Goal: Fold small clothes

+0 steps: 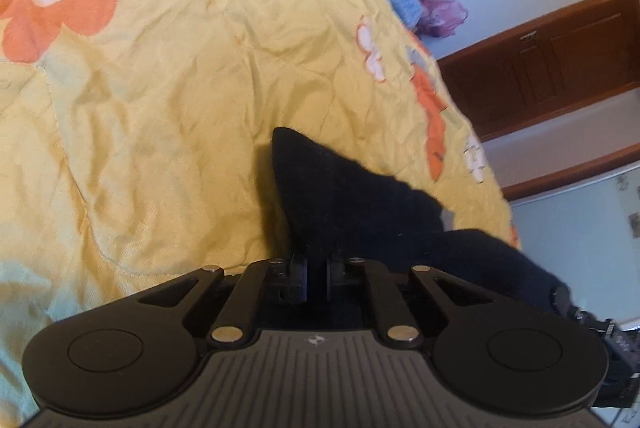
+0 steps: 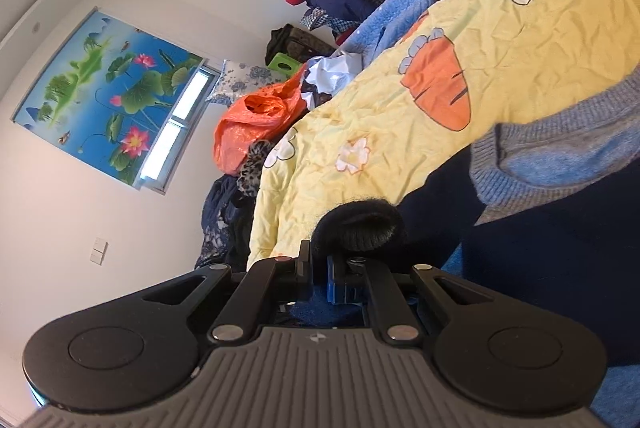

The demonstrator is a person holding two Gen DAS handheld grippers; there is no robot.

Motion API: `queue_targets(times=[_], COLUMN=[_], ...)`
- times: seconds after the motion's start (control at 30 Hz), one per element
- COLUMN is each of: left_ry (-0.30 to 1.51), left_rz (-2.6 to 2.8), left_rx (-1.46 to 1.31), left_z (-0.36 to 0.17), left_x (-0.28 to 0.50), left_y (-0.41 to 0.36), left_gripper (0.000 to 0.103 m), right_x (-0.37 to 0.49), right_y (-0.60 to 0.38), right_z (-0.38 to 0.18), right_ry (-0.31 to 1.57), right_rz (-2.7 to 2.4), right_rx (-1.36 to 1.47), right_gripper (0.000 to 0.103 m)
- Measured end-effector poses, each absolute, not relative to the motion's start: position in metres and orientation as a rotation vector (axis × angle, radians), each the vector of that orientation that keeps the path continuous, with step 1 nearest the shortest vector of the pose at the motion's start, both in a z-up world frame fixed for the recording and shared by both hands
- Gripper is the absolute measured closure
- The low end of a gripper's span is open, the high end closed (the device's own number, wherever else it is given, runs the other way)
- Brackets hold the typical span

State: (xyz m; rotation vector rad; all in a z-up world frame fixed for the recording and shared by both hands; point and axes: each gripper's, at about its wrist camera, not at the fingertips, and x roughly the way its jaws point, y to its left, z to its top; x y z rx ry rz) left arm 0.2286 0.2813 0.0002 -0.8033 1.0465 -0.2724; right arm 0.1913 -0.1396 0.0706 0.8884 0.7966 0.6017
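Over the yellow quilt (image 1: 168, 116), two grippers — left (image 1: 317, 274), right (image 2: 319, 274) — each with jaws pinching one black sock (image 1: 332, 188).

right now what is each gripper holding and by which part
Both hold a black sock: the left gripper pinches its flat end, the right gripper a bunched end. Which end is toe or cuff cannot be told.

I work over a bed spread with a crumpled yellow quilt (image 1: 168, 116) printed with orange and white flowers. At its far edge lie a blue knitted blanket (image 2: 394, 10) and an orange plastic bag (image 2: 252, 120).
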Motion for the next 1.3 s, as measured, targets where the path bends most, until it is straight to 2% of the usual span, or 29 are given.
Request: queue_targets(times=[0.2, 0.4, 0.7, 0.9, 1.03, 1.2, 1.3], left_ry=[0.99, 1.0, 1.075, 0.997, 0.96, 0.991, 0.979], left_rz=[-0.313, -0.372, -0.299, -0.245, -0.297, -0.416, -0.397], left_rx=[-0.748, -0.675, -0.539, -0.617, -0.588, -0.592, -0.556], left_z=[0.049, 0.07, 0.029, 0.027, 0.048, 0.036, 0.024], left_x=[0.22, 0.224, 0.237, 0.216, 0.183, 0.143, 0.139], left_y=[0.272, 0.219, 0.145, 0.161, 0.167, 0.136, 0.116], left_gripper=[0.096, 0.096, 0.095, 0.095, 0.092, 0.089, 0.076], right_x=[0.186, 0.176, 0.165, 0.158, 0.159, 0.166, 0.167], right_y=[-0.165, -0.223, -0.314, -0.348, -0.349, -0.328, -0.319], right_z=[0.11, 0.128, 0.064, 0.014, 0.024, 0.061, 0.086], right_ry=[0.717, 0.665, 0.704, 0.762, 0.74, 0.707, 0.667], right_rz=[0.624, 0.561, 0.362, 0.284, 0.309, 0.372, 0.405], right_rx=[0.849, 0.768, 0.669, 0.694, 0.706, 0.69, 0.693], right_gripper=[0.091, 0.091, 0.091, 0.091, 0.091, 0.091, 0.091])
